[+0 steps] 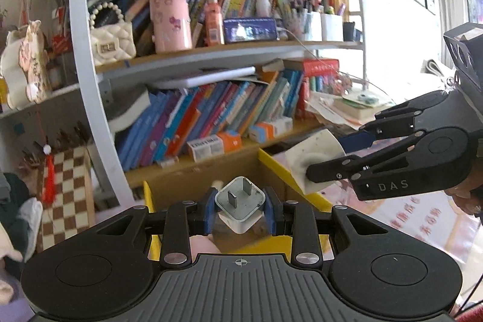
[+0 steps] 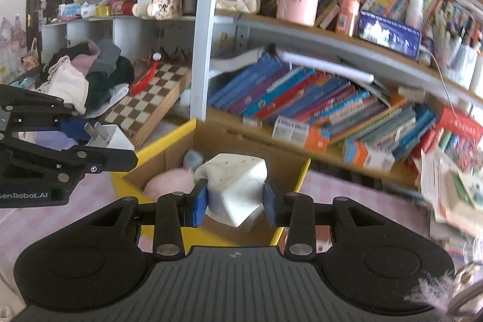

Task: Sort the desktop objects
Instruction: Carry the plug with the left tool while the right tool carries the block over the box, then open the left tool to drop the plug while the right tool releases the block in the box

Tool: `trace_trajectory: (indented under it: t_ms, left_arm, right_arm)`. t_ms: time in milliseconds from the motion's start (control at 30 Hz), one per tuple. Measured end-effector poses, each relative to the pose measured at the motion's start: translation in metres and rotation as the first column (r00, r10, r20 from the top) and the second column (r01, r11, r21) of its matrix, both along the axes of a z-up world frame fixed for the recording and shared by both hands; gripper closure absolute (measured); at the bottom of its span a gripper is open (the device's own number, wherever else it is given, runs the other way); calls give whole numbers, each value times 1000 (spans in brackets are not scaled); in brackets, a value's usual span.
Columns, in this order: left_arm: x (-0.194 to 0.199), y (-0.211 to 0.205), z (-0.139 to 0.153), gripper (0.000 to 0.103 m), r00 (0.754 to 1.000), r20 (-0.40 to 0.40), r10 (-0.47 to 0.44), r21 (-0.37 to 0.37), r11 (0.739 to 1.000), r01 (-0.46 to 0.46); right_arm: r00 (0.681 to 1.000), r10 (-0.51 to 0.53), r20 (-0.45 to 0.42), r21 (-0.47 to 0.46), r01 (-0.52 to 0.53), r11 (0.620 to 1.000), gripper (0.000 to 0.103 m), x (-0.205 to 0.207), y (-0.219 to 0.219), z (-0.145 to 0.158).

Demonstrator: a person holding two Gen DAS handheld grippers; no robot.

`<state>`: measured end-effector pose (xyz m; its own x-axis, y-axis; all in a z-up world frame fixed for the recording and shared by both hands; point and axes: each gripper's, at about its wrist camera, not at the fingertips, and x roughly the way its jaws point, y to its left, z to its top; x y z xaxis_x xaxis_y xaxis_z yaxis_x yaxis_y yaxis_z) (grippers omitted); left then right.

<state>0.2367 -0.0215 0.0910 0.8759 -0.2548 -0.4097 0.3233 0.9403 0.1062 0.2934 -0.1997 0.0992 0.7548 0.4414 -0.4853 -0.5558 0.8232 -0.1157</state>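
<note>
My left gripper (image 1: 240, 208) is shut on a small white charger plug (image 1: 240, 205), prongs facing up, held above a yellow-rimmed cardboard box (image 1: 273, 159). My right gripper (image 2: 234, 201) is shut on a white cube-shaped power adapter (image 2: 234, 189), also above that box (image 2: 169, 141). The right gripper shows in the left wrist view (image 1: 324, 171) at the right, holding the white adapter (image 1: 314, 156). The left gripper shows in the right wrist view (image 2: 102, 141) at the left, holding the charger plug (image 2: 110, 138). A pink plush item (image 2: 169, 181) lies inside the box.
A crowded bookshelf (image 1: 211, 110) stands right behind the box, with books, a pink canister (image 1: 170, 17) and a white quilted purse (image 1: 111, 43). A chessboard (image 2: 145, 107) leans at the left beside a pile of clothes (image 2: 87, 74). Loose papers (image 2: 452, 189) lie at the right.
</note>
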Motion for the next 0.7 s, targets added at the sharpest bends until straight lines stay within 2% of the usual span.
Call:
trace_trajectory:
  t_ms: [300, 700]
  left_arm:
    - [45, 0, -2, 73, 997, -27, 71, 31, 997, -70]
    - [109, -2, -34, 73, 979, -153, 134, 113, 987, -118]
  right_arm:
    - [997, 72, -8, -52, -72, 996, 67, 60, 16, -2]
    - [968, 197, -153, -212, -227, 950, 67, 121, 57, -56]
